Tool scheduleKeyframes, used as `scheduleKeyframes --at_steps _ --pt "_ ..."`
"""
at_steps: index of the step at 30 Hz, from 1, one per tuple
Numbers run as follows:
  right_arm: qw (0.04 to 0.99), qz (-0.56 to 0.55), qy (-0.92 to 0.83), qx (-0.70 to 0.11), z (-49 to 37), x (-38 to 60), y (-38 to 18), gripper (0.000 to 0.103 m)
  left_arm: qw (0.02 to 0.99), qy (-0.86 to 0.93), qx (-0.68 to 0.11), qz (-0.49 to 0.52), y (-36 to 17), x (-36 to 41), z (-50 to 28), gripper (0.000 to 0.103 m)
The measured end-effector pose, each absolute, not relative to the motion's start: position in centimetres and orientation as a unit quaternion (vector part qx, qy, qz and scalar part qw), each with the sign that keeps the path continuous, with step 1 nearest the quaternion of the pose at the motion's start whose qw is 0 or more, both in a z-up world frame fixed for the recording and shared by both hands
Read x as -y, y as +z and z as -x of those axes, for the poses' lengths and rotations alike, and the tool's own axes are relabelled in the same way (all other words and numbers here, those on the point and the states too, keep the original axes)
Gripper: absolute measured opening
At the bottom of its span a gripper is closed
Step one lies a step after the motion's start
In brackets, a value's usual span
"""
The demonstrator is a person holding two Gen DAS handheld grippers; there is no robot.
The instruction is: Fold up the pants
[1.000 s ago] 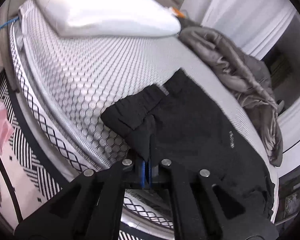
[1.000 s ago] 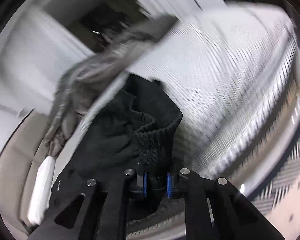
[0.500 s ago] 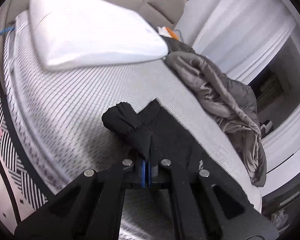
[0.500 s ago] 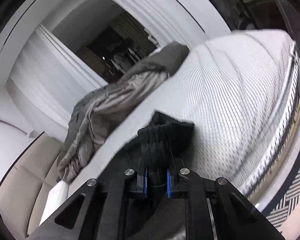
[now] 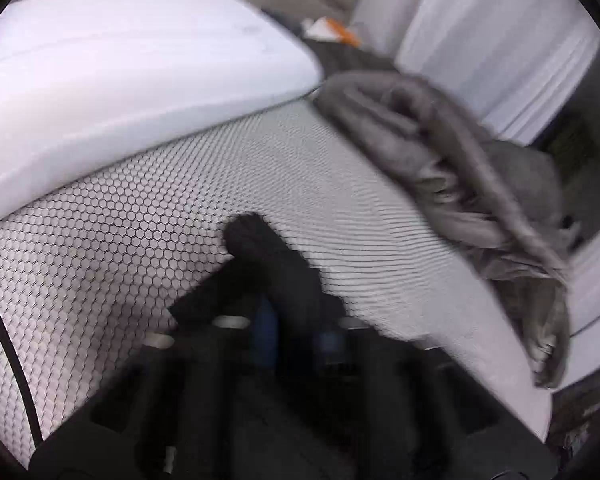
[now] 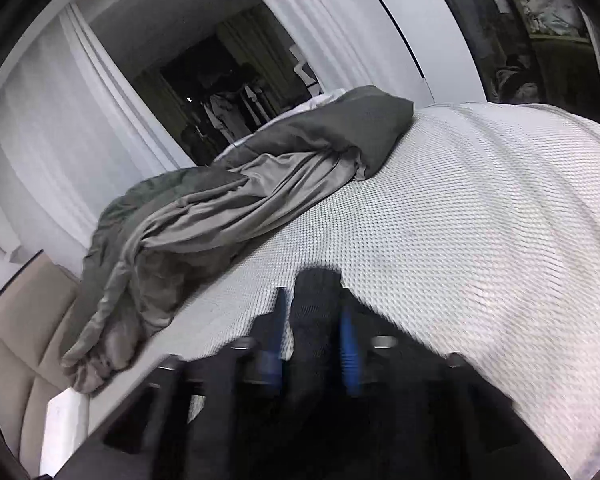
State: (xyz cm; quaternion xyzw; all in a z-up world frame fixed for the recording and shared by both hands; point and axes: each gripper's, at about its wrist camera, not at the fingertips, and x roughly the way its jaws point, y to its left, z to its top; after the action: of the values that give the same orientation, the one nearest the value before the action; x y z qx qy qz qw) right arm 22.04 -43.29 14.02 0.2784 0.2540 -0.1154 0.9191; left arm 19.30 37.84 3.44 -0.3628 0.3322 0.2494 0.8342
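Your left gripper (image 5: 296,336) and right gripper (image 6: 314,344) each clamp black pants (image 6: 314,300) fabric between blue pads, low over the honeycomb mattress (image 5: 120,240). Beyond lie the white pillow (image 5: 120,80) and crumpled grey blanket (image 6: 228,200).

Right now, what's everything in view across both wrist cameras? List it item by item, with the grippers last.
pants: one, black, bunched between both grippers' fingers over the mattress
mattress: one, white honeycomb mesh cover, under everything
pillow: one, white, at the head of the mattress
blanket: one, grey, crumpled along the mattress's far edge
curtains: white, behind the bed
left gripper: black, blue pads, shut on pants
right gripper: black, blue pads, shut on pants
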Motion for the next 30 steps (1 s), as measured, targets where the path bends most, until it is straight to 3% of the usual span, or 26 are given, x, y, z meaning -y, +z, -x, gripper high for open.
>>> scheduleKeyframes --at_steps 1,2,10,12,19,22,23,24,26,30 --pt "0.915 -0.272 -0.140 -0.262 -23.5 43.1 13.7 0.061 0.832 0.263 -0.333 0.357 3.2 -38.2 -19.6 0.067" --pt "0.915 -0.273 -0.145 -0.259 -24.2 43.0 13.2 0.061 0.834 0.271 -0.332 0.348 3.3 -38.6 -19.7 0.071" --pt "0.932 -0.249 -0.086 -0.248 -19.4 39.4 12.6 0.077 0.849 0.235 -0.323 0.346 4.0 -37.5 -14.0 0.073" --pt "0.930 -0.267 -0.074 -0.242 -17.1 38.7 12.5 0.085 0.848 0.222 -0.329 0.352 3.2 -36.0 -12.3 0.073" --pt "0.912 -0.313 -0.004 -0.265 -10.0 36.6 10.5 0.089 0.823 0.174 -0.357 0.406 -1.1 -31.8 -9.9 0.068" --pt "0.905 -0.308 0.025 -0.293 -10.0 36.0 8.0 0.089 0.820 0.194 -0.365 0.396 -2.8 -31.9 -12.0 0.055" --pt "0.904 -0.301 0.027 -0.302 -10.3 35.9 7.4 0.089 0.819 0.202 -0.363 0.395 -3.2 -32.2 -12.6 0.045" --pt "0.904 -0.296 0.028 -0.308 -10.5 35.9 6.8 0.089 0.820 0.205 -0.358 0.397 -3.5 -32.6 -13.1 0.025" --pt "0.901 -0.292 0.022 -0.320 -11.0 36.3 5.6 0.089 0.824 0.206 -0.345 0.400 -3.8 -32.9 -13.7 0.003" --pt "0.897 -0.298 0.002 -0.327 -11.7 37.7 4.6 0.089 0.848 0.211 -0.324 0.362 -2.4 -32.2 -12.9 0.000"
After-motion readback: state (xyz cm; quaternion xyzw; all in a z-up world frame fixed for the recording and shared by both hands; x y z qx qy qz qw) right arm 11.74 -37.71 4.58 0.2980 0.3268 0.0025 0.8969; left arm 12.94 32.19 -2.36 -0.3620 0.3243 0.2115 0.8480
